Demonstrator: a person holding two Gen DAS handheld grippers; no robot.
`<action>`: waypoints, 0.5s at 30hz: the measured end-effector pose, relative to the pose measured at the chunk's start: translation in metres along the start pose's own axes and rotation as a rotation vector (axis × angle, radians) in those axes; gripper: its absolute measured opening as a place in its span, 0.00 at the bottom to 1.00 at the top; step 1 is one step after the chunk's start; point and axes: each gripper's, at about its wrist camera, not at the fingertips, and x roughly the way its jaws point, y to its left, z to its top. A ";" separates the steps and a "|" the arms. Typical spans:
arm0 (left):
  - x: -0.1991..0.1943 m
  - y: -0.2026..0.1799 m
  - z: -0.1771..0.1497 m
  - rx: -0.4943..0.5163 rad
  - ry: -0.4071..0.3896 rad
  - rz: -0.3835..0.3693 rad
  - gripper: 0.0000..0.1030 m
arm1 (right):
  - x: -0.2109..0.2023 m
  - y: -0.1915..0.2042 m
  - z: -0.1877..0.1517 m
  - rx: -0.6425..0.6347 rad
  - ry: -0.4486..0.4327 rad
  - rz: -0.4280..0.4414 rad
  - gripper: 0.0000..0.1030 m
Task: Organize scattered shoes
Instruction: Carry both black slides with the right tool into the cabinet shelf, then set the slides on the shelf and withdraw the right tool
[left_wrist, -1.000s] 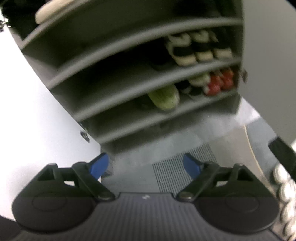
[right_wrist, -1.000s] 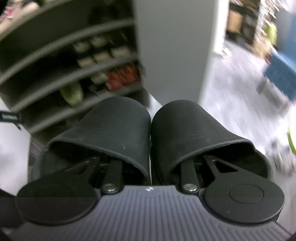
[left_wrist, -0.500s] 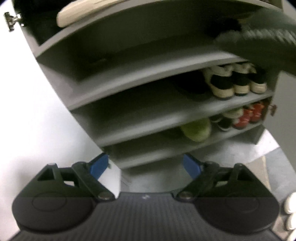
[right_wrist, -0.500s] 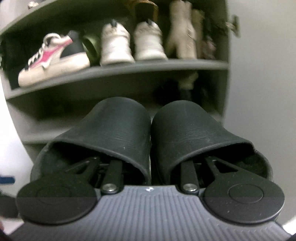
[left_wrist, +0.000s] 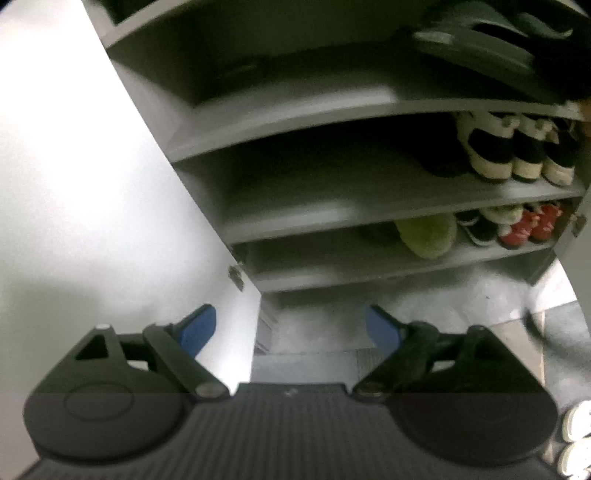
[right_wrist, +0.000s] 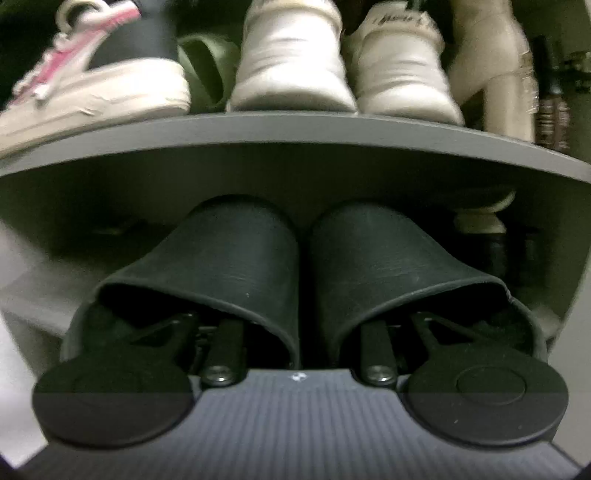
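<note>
The right gripper (right_wrist: 301, 332) is pinched on a pair of black slippers (right_wrist: 236, 258), one finger inside each, clamping their touching inner walls together. The slippers lie side by side with their long axes running straight away from the camera, toes pointing into a grey shoe rack (right_wrist: 295, 129) and open heels toward the gripper. Their toes sit at the mouth of a compartment, just under the shelf board above; whether the soles touch the shelf below cannot be told. On that upper board stand a pink-and-white sneaker (right_wrist: 92, 81) lying sideways, two white sneakers (right_wrist: 291, 66) with heels outward, and a beige heeled boot (right_wrist: 495, 66). The left gripper (left_wrist: 290, 328) is spread wide with nothing between its blue pads (left_wrist: 197, 328), and points down toward the floor before the rack's lower shelves. There, black-and-white shoes (left_wrist: 513, 147) fill the right end of one shelf, and a green slipper (left_wrist: 424, 236) and red shoes (left_wrist: 532, 225) sit on the shelf below.
</note>
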 end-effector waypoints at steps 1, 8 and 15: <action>-0.001 -0.001 -0.003 0.003 0.003 -0.006 0.87 | 0.015 0.003 0.000 -0.004 -0.003 -0.013 0.26; 0.005 0.009 -0.008 0.004 0.010 0.027 0.87 | 0.074 0.022 0.000 -0.080 -0.049 -0.040 0.27; 0.010 0.027 -0.014 -0.016 0.039 0.053 0.87 | 0.088 0.025 -0.003 -0.078 -0.056 -0.024 0.44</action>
